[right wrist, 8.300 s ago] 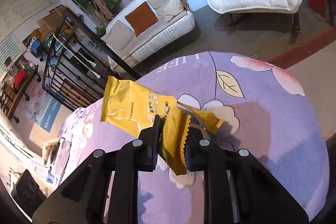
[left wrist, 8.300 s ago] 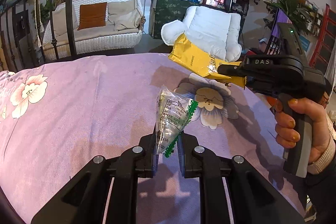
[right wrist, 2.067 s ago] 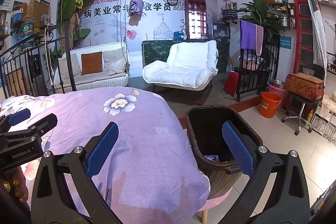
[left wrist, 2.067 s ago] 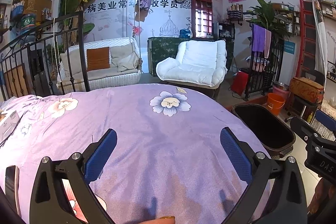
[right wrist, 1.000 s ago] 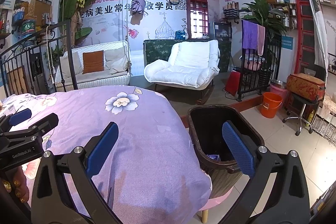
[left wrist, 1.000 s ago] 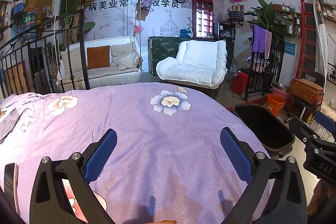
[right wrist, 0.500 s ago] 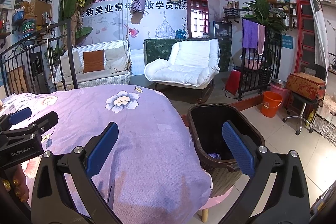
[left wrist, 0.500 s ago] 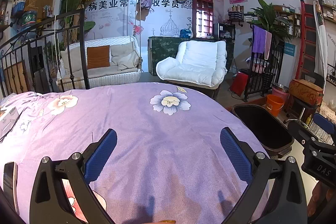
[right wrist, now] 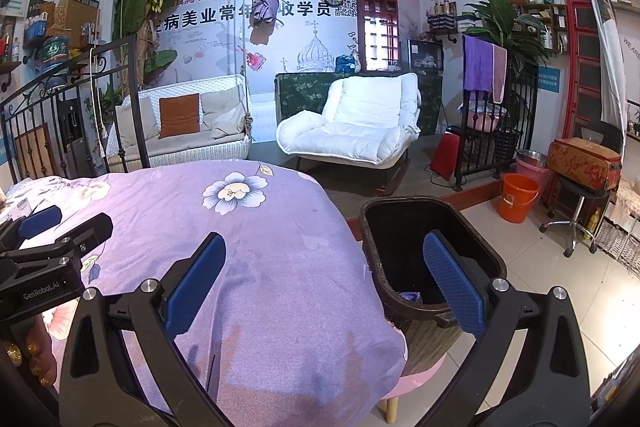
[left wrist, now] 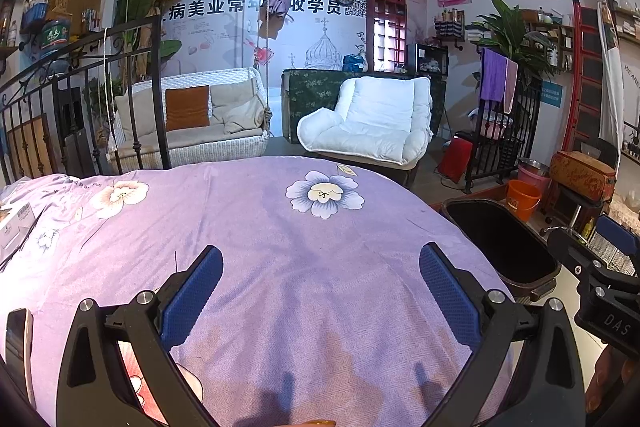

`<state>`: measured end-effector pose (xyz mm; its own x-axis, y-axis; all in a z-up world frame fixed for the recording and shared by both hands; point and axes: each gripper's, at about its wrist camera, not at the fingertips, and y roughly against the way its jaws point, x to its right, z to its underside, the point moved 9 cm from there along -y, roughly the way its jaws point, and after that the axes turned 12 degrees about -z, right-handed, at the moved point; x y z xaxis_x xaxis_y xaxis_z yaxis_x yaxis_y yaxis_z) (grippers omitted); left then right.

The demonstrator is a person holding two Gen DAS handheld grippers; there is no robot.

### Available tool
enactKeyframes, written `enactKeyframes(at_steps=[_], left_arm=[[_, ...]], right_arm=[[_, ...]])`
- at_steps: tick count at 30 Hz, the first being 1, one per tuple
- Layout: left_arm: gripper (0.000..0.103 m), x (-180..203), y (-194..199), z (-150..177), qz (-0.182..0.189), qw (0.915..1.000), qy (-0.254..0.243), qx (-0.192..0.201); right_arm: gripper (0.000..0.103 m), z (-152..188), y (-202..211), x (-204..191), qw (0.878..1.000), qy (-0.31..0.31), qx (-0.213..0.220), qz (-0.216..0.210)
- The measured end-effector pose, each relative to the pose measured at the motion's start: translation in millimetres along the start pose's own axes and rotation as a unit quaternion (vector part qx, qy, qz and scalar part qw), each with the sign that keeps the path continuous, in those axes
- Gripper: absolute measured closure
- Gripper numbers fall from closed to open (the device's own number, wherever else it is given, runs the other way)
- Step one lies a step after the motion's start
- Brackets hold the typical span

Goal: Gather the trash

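Note:
Both grippers hang wide open and hold nothing. My left gripper [left wrist: 320, 269] hovers over the purple flowered tablecloth [left wrist: 280, 227], blue pads far apart. My right gripper [right wrist: 324, 259] straddles the table's right edge [right wrist: 360, 267] and the dark brown trash bin [right wrist: 472, 227] beside it. A scrap of wrapper [right wrist: 408, 295] shows low inside the bin. From the left wrist view the bin [left wrist: 452, 207] stands off the table's right side, with the right gripper [left wrist: 600, 267] near it. The left gripper [right wrist: 44, 231] and a hand [right wrist: 28, 351] show at the right wrist view's left edge.
A phone [left wrist: 16, 343] and a white box [left wrist: 16, 227] lie at the table's left side. Beyond the table stand a white armchair [left wrist: 372, 123], a wicker swing sofa [left wrist: 192, 123] and a black iron railing [left wrist: 80, 99]. An orange bucket [right wrist: 518, 197] and a stool [right wrist: 576, 203] are on the tiled floor.
The yellow packet and clear wrapper held 8 s ago are gone from both grippers, which stand open since 2 s ago. Over the last second the views barely shift.

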<state>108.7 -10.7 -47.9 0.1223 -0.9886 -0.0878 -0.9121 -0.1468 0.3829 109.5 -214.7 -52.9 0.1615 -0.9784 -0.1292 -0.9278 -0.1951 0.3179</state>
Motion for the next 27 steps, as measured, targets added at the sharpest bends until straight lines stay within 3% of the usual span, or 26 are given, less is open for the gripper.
enactKeyframes(at_steps=[27], left_arm=[[0.005,6.9,6.4,0.8,0.001,1.0000,0.002,-0.002]], right_arm=[[0.005,-1.7,-0.9,-2.4,1.000,-0.003,-0.001,-0.003]])
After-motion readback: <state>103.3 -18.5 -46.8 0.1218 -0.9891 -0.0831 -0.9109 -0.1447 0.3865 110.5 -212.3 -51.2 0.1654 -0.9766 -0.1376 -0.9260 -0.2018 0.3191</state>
